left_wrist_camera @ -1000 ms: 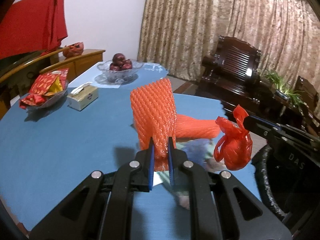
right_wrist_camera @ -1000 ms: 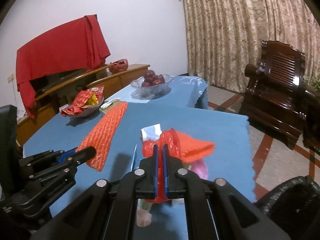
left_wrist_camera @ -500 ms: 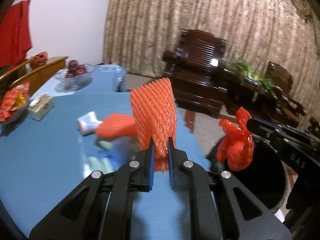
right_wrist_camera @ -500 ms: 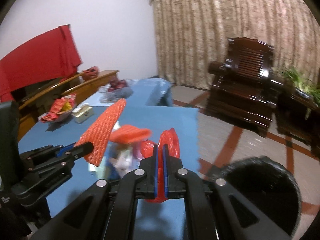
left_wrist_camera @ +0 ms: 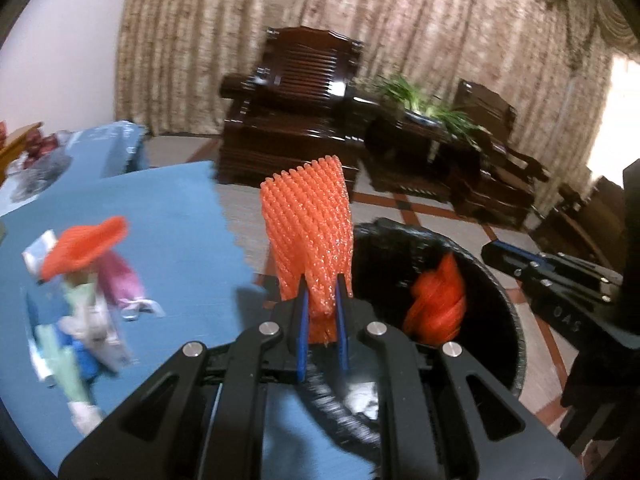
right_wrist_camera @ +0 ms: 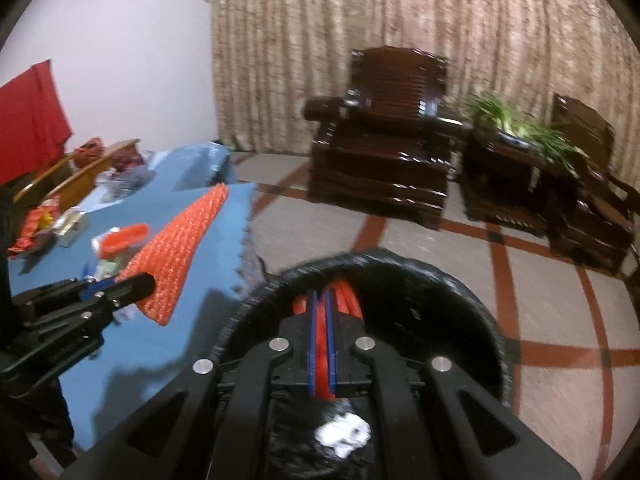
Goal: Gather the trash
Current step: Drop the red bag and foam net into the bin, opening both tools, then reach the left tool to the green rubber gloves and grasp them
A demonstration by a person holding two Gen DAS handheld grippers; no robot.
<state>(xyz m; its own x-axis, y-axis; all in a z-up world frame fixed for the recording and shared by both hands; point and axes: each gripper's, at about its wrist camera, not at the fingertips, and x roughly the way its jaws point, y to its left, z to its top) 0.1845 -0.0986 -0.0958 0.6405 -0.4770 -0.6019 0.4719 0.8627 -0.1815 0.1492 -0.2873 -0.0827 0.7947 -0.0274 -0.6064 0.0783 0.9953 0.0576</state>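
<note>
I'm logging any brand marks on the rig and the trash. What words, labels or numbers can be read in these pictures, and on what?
"DAS": white letters on the black body of the right gripper, seen in the left wrist view; the first letter is partly blurred.
Wrappers on the blue table: any print is too blurred to read.
Nothing else legible.

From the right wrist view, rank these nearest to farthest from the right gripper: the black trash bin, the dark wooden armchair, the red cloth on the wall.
1. black trash bin, directly under the right gripper.
2. dark wooden armchair, ahead across the floor.
3. red cloth, far left, beyond the blue table.
</note>
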